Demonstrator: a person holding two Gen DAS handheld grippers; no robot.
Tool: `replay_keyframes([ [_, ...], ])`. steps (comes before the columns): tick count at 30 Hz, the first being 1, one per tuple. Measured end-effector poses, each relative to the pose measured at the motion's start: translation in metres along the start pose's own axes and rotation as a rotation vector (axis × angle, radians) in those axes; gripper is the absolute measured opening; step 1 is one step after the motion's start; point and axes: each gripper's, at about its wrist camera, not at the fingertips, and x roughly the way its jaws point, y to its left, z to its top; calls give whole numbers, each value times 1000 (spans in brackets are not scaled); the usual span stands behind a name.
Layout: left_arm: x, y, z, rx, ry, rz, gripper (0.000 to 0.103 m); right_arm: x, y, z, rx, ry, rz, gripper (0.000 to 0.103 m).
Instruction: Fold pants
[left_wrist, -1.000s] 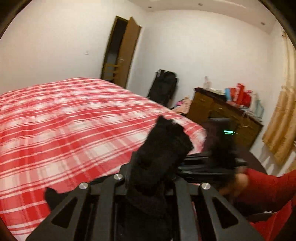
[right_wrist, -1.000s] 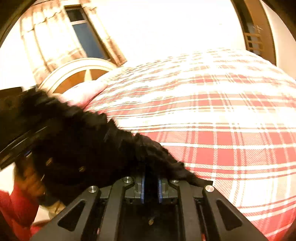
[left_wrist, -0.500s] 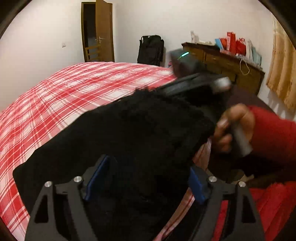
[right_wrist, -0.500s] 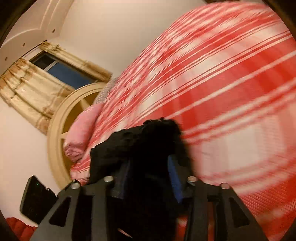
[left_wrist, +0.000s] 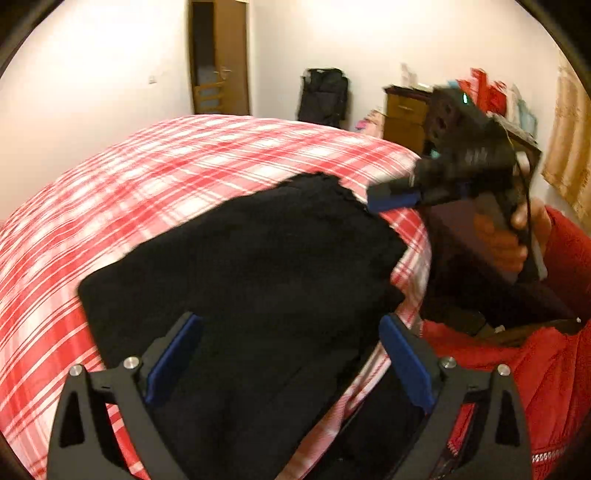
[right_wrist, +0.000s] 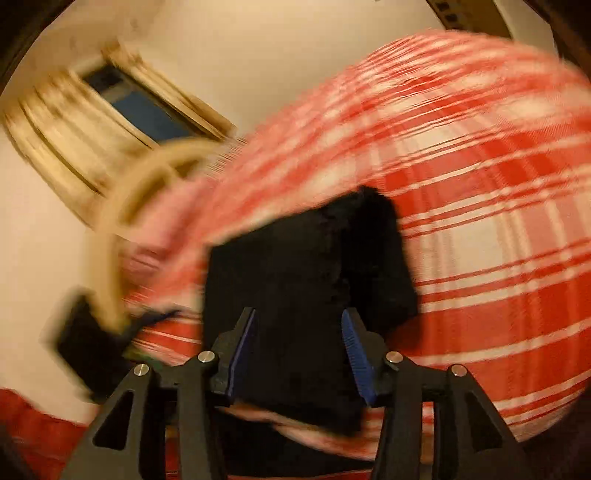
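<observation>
Black pants (left_wrist: 258, 266) lie folded on the red plaid bed (left_wrist: 147, 177), near its edge. Left gripper (left_wrist: 288, 354) jaws, just opening, are spread wide over them; right gripper (right_wrist: 299, 347) at two o'clock, jaws parted, gripping nothing.

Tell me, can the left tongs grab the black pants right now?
Probably yes. The left tongs have just been opening and stand wide, with the black pants lying flat on the checked bed right between their pads, and nothing lies across them.
</observation>
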Motion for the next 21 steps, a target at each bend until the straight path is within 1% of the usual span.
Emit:
replay_keyframes([
  [1,-3,5,-1,-22,-10,11,99,6,-4,-2,-6,18,20,49],
  [2,-4,11,-1,-51,-22,19,99,15,-8,-2,-2,34,67,49],
  [3,-4,16,-2,-77,-30,26,99,24,-9,1,0,46,89,49],
  [5,-5,27,-2,-134,-42,38,99,37,-4,8,-41,35,54,48],
  [6,-5,32,-1,-161,-47,45,99,42,1,14,-78,30,33,29],
  [7,-6,33,-2,-178,-51,53,99,46,7,19,-116,41,6,26],
  [9,-10,38,0,-210,-70,78,99,43,25,28,-191,37,11,23],
  [12,-17,46,3,-258,-101,94,100,14,53,37,-336,-40,70,22],
  [14,-21,53,3,-286,-120,100,100,3,53,40,-377,-91,76,22],
  [16,-22,57,3,-305,-141,89,100,12,38,40,-360,-84,94,22],
  [17,-21,57,4,-309,-145,80,100,30,20,39,-322,-41,90,23],
  [19,-13,56,6,-312,-136,68,100,58,-12,35,-208,56,48,29],
  [20,-6,55,8,-311,-119,72,100,58,-30,36,-121,47,129,30],
  [21,-1,53,10,-307,-103,75,100,50,-42,38,-40,30,192,34],
])
